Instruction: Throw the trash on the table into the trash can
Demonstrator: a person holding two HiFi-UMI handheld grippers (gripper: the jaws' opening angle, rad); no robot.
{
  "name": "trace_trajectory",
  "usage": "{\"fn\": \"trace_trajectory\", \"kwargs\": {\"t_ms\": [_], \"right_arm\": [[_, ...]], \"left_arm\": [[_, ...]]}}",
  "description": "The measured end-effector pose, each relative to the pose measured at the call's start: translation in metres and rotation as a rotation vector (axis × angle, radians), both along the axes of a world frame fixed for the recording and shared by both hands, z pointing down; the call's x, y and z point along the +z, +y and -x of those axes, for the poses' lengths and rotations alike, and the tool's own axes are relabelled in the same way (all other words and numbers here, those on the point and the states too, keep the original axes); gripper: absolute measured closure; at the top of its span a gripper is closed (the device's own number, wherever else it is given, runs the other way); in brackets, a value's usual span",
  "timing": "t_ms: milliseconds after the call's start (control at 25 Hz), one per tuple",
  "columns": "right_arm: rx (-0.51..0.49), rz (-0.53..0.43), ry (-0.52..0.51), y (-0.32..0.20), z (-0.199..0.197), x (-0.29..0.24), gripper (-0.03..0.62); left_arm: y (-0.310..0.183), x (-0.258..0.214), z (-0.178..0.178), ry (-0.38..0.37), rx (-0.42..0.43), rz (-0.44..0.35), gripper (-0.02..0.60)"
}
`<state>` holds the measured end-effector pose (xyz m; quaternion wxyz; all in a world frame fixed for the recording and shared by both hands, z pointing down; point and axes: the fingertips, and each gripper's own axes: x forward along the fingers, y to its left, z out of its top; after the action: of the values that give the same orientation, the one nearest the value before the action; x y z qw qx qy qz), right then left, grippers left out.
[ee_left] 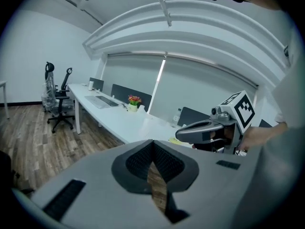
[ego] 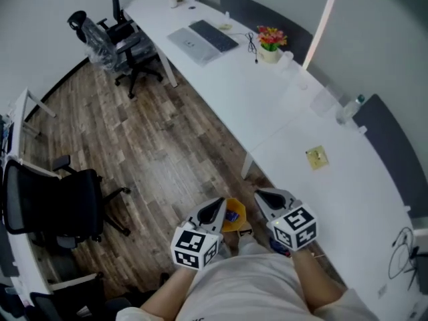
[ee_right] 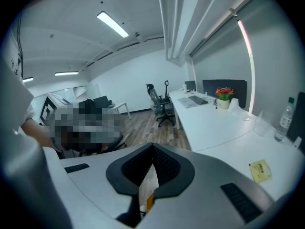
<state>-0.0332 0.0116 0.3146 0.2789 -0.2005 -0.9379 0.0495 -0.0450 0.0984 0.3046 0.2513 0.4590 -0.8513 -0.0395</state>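
Down at my waist, over the wood floor (ego: 154, 146), I hold both tools side by side, near each other but apart. My left hand-held gripper (ego: 217, 206) has its jaws pressed together with nothing pinched; only floorboards show through the slot behind the tips. My right hand-held gripper (ego: 262, 196) is also closed tight and empty. Between and below the two sits an orange bin (ego: 233, 217) with something blue in it, just beside the edge of the white worktop (ego: 267, 105). The trash, a small yellow scrap (ego: 316, 157), lies flat on that worktop, well ahead of my right hand-held gripper and untouched. Farther along stand a flower pot (ego: 271, 43) and a laptop (ego: 194, 44).
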Motion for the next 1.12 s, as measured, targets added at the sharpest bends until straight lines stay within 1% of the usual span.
{"fn": "trace_trajectory", "kwargs": {"t_ms": [120,280,400,520,640,760,920,1120], "right_arm": [[0.098,-0.024,-0.003,-0.035,-0.017,0.003,0.563],[0.244,-0.052,0.003,-0.087,-0.051,0.007,0.563],[0.34,-0.047,0.009,-0.115,-0.073,0.008,0.563],[0.412,-0.037,0.017,-0.137,-0.094,0.013,0.563],[0.457,-0.03,0.026,-0.153,-0.111,0.02,0.563],[0.488,-0.023,0.031,-0.169,-0.12,0.023,0.563],[0.505,-0.022,0.029,-0.19,-0.119,0.025,0.563],[0.518,-0.054,0.03,-0.225,-0.112,0.033,0.562]], "left_arm": [[-0.03,0.003,-0.009,0.0,0.096,-0.005,0.58],[-0.072,0.005,-0.025,0.007,0.227,-0.01,0.581],[-0.096,0.006,-0.035,0.014,0.302,-0.008,0.58],[-0.119,0.01,-0.044,0.021,0.358,-0.002,0.58],[-0.137,0.013,-0.052,0.027,0.393,0.005,0.58],[-0.15,0.013,-0.055,0.028,0.409,0.009,0.58],[-0.166,0.014,-0.053,0.03,0.409,0.012,0.581],[-0.189,0.018,-0.05,0.035,0.404,0.018,0.58]]}}
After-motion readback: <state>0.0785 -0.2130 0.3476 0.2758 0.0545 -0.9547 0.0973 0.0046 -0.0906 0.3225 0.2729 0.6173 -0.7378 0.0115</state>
